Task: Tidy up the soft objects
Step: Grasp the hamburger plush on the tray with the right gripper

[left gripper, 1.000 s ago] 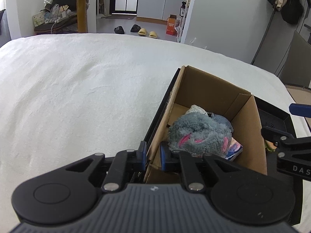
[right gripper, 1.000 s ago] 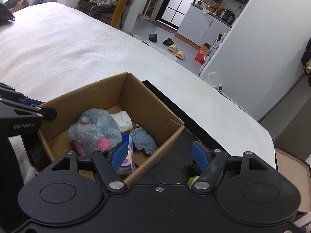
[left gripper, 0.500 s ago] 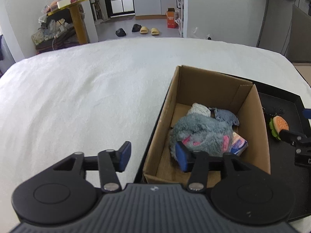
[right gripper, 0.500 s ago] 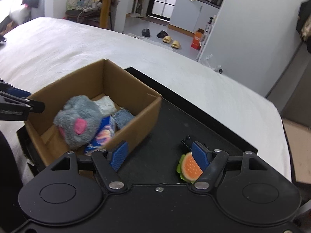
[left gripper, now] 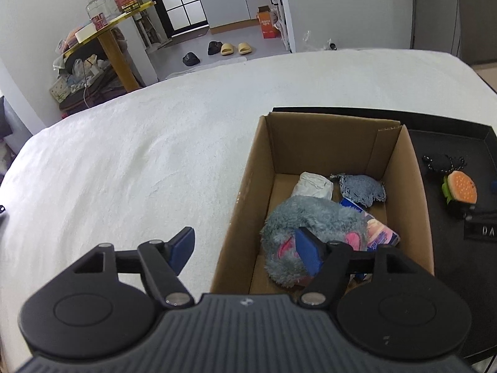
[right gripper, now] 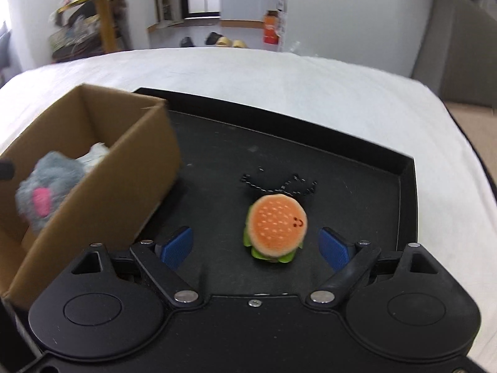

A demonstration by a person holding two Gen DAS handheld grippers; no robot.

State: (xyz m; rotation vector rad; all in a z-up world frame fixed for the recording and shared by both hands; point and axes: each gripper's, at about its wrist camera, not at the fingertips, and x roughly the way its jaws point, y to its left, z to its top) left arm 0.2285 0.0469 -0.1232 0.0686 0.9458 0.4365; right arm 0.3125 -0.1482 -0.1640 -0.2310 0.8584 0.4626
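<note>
A cardboard box [left gripper: 400,186] stands on the left of a black tray [right gripper: 341,171]. In it lie a grey plush with pink ears [left gripper: 310,217], a white cloth [left gripper: 312,185], a blue-grey cloth [left gripper: 362,186] and a small tissue pack [left gripper: 380,233]. My left gripper [left gripper: 245,248] hovers over the box's left wall, jaws opening, pads touching nothing. On the tray to the right of the box [right gripper: 124,171] sits a burger plush [right gripper: 276,227] with a black dotted cord [right gripper: 279,186] behind it. My right gripper [right gripper: 255,247] is close over it, jaws opening, with the burger between the fingers and untouched.
The tray rests on a white bed cover [left gripper: 124,171] that spreads wide to the left and behind. The bed's edge drops off at the right [right gripper: 466,130]. Beyond it are the floor with slippers [left gripper: 230,48] and a yellow round table [left gripper: 115,25].
My left gripper let go of the box's near wall and opened, drawing back a little. My right gripper swung from over the box to the burger, sank toward it and widened its jaws.
</note>
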